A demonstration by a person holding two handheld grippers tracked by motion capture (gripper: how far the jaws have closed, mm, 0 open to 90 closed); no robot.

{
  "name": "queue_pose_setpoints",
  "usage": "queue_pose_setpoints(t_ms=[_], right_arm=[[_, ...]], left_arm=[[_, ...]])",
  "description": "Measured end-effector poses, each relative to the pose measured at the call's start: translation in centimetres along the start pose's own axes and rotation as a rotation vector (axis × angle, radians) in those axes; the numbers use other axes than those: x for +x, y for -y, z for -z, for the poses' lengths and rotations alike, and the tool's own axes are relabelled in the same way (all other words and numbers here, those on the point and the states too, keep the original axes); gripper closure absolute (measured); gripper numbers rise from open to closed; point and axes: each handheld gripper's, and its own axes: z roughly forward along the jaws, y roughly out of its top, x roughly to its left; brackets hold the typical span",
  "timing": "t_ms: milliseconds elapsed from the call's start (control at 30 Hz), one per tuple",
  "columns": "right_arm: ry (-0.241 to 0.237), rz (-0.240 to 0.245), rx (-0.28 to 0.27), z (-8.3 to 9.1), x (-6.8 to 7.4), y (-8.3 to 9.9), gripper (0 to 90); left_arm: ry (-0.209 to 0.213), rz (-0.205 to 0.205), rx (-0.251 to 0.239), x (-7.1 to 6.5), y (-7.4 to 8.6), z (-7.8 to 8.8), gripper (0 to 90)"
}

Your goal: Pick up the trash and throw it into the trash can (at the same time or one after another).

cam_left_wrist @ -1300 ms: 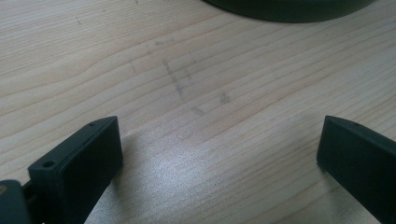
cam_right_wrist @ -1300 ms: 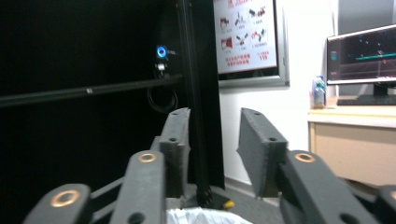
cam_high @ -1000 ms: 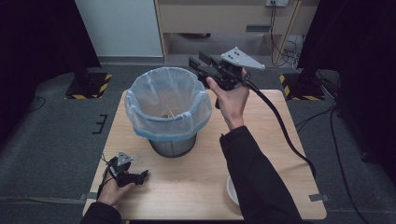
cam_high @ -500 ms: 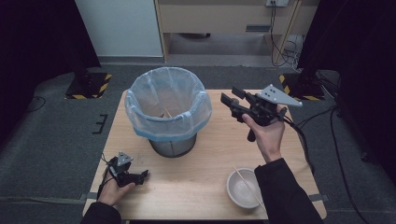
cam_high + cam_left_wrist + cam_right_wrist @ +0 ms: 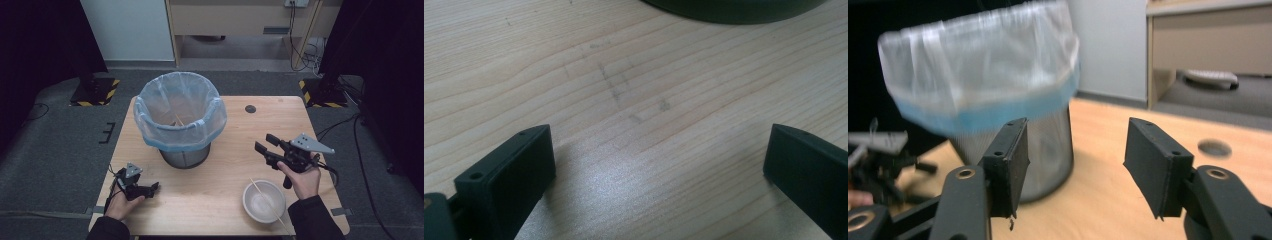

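A mesh waste bin (image 5: pixel 181 120) with a pale blue liner stands at the table's middle, a thin stick leaning inside it. My right gripper (image 5: pixel 264 141) hovers over the right side of the table and points left at the bin (image 5: pixel 998 100). Its jaws have just been opening and stand open with nothing between them (image 5: pixel 1075 165). A white bowl (image 5: pixel 264 200) sits near the front right, just in front of that hand, with a chopstick (image 5: pixel 270 206) lying across it. My left gripper (image 5: pixel 153 187) rests open at the front left, low over bare wood (image 5: pixel 659 160).
The wooden table (image 5: pixel 235 125) has a round cable hole (image 5: pixel 250 108) at the back right. The bin's dark base (image 5: pixel 734 7) lies just ahead of the left gripper. Grey floor, black stands and cables surround the table.
The right hand swung from the bin's rim to the right and down toward the front right, and its jaws spread wider. The bowl came into sight. The left hand stayed put.
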Motion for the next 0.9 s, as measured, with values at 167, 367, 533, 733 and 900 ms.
queue_pose_setpoints(t_ms=[167,367,533,733,900], right_arm=[[0.013,0.016,0.087,0.8,-0.2,2.9,44.2],[0.022,-0.004,0.173,1.7,0.0,5.1,47.4],[0.022,0.009,0.269,2.4,0.4,6.7,51.4],[0.0,0.012,0.358,3.2,0.8,8.0,55.0],[-0.017,-0.006,0.424,3.6,0.9,8.8,58.7]], left_arm=[[0.0,0.0,0.0,0.0,0.0,0.0,0.0],[0.0,0.0,-0.001,0.0,0.0,0.0,0.0],[0.001,-0.001,0.0,0.0,0.0,0.0,0.0],[0.001,0.0,0.0,0.0,0.0,0.0,0.0],[0.001,0.0,0.0,0.0,0.0,0.0,0.0]])
